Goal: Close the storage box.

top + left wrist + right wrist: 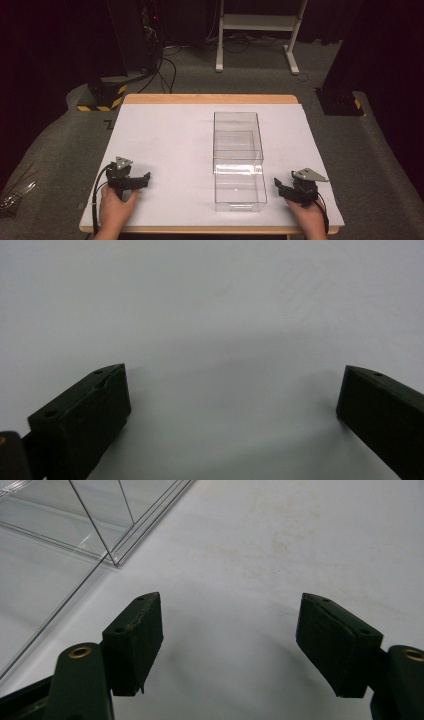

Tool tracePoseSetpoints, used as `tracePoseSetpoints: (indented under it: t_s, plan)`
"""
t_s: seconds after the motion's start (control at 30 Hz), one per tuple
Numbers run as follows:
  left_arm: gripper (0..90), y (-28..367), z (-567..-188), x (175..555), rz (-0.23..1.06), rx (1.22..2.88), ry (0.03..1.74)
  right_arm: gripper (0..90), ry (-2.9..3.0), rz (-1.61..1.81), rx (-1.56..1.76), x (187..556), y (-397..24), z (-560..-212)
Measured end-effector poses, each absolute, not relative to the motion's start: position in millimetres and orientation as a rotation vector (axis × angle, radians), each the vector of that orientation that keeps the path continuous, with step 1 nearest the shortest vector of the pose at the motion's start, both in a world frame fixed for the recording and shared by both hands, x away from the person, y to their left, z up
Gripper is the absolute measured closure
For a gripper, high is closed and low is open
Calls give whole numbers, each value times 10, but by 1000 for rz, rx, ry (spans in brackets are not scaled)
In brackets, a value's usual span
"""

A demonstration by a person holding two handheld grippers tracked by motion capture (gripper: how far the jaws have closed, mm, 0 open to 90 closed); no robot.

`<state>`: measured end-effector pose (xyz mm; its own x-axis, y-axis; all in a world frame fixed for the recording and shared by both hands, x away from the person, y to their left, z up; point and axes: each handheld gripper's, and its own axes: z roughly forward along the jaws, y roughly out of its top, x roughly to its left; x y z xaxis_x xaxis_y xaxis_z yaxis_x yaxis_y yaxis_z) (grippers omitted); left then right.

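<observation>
Holding both grippers low at the near edge of the table, you have the left gripper at lower left of the high view and the right gripper at lower right, each gripped in one hand, with a cable trailing from each. Left hand sits at the bottom edge of that frame; right hand likewise, at bottom right. Between them, right of centre in the frame, stands the clear plastic box, long axis running from mid-frame toward the bottom, with an inner clear drawer part drawn out toward you. Your right gripper is near the box's lower right corner but apart from it; your left gripper is well apart from it. In the left gripper view, the jaws stand wide apart at lower left and lower right, with bare white surface between them and nothing held. In the right gripper view, the jaws are likewise spread wide and hold nothing; the box corner shows at upper left of that frame, clear of the jaws. Both grey three-cornered plates face up in the high view.
</observation>
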<state>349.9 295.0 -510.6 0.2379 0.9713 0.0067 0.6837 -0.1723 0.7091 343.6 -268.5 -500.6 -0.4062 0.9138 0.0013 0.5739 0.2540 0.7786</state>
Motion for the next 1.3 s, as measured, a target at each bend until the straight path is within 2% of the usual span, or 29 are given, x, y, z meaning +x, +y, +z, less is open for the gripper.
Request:
tracePoseSetpoints:
  t_s: [1.3]
  plan:
    - [11, 2949, -5103, 3499, 638, 1932, 1511, 256, 2052, 1004, 1335, 3412, -2724, -4951]
